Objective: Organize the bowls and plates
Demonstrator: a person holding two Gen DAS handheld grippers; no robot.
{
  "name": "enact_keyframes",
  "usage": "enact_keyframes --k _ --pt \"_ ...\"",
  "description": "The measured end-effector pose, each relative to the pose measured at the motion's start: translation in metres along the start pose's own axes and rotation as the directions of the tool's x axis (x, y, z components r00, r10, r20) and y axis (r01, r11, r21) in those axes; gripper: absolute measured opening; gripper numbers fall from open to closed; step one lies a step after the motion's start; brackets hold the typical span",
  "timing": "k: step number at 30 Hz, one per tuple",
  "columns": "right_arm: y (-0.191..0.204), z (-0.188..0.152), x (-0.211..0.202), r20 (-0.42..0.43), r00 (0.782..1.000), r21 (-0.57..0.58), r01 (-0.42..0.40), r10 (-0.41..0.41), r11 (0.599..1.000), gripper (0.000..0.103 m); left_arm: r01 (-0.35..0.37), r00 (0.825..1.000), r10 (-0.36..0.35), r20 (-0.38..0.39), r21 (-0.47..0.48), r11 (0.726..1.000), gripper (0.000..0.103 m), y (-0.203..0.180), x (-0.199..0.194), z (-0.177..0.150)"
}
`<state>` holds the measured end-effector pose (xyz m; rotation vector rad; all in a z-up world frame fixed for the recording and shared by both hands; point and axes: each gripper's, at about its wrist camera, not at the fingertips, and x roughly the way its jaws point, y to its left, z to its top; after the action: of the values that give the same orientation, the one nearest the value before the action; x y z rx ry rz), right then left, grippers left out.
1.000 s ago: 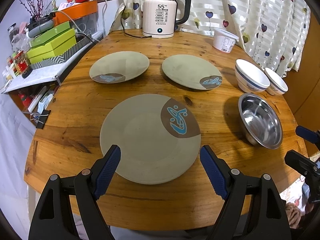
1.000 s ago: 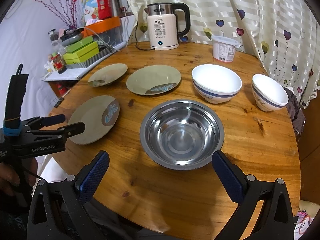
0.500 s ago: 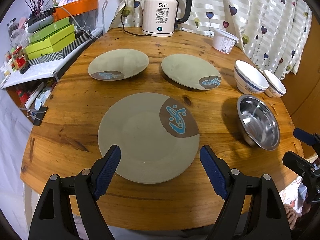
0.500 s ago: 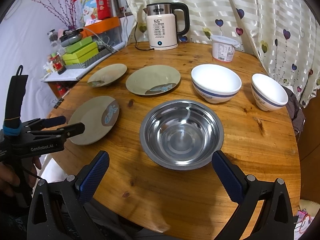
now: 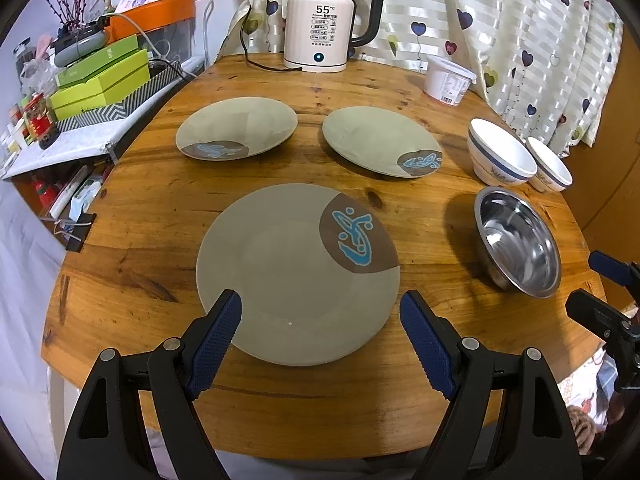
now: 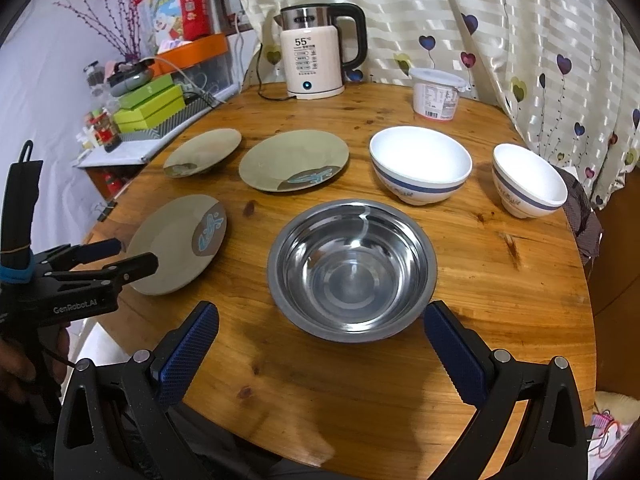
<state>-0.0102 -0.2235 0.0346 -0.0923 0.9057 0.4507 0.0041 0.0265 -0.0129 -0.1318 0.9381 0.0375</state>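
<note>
Both sets of tongs are spread wide with nothing in them, hanging at the near edge of the round wooden table [image 5: 400, 88]. The left tongs [image 5: 320, 332] look straight down their fingers at the big plate [image 5: 288, 276], dead ahead; its near rim lies in the gap between the blue pads [image 5: 218, 332], and from the right-hand camera those tongs sit at the plate's near edge, though whether they touch it I cannot tell. The plate is round, so no long axis to line up with; what counts is that flat rim lying low on the wood. Beyond it, two smaller plates sit apart from each other: the left plate [image 5: 236, 128] and the right plate [image 5: 380, 140]. Over on the other side, the right tongs [image 6: 320, 338] face the steel bowl [image 6: 352, 268], its near rim centred between their fingers. Farther back stand the wide white bowl [image 6: 420, 164] and the small white bowl [image 6: 528, 180], set apart. So the split looks clean: left hand nearer the plates, right hand nearer the bowls. Nothing is stacked yet. My guess is the left goes first for the big plate, and a thin rim flat on the table could slip.
</note>
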Motion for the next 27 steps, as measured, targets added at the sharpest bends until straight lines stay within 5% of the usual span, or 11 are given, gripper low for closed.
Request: enact_keyframes --k 17,21,27 --pt "0.006 0.007 0.004 -0.014 1.0 0.002 0.004 -0.004 1.0 0.101 -0.012 1.0 0.012 0.024 0.001 1.0 0.082 0.004 -0.002 0.001" --pt "0.012 0.011 0.007 -0.022 1.0 -0.013 0.007 -0.007 1.0 0.09 -0.013 0.999 0.013 0.031 -0.012 1.0 0.082 0.01 -0.002 0.004" --pt "0.02 0.023 0.012 -0.023 1.0 -0.03 -0.019 0.018 0.999 0.088 -0.02 0.998 0.022 0.053 -0.036 0.999 0.082 0.021 -0.003 0.008"
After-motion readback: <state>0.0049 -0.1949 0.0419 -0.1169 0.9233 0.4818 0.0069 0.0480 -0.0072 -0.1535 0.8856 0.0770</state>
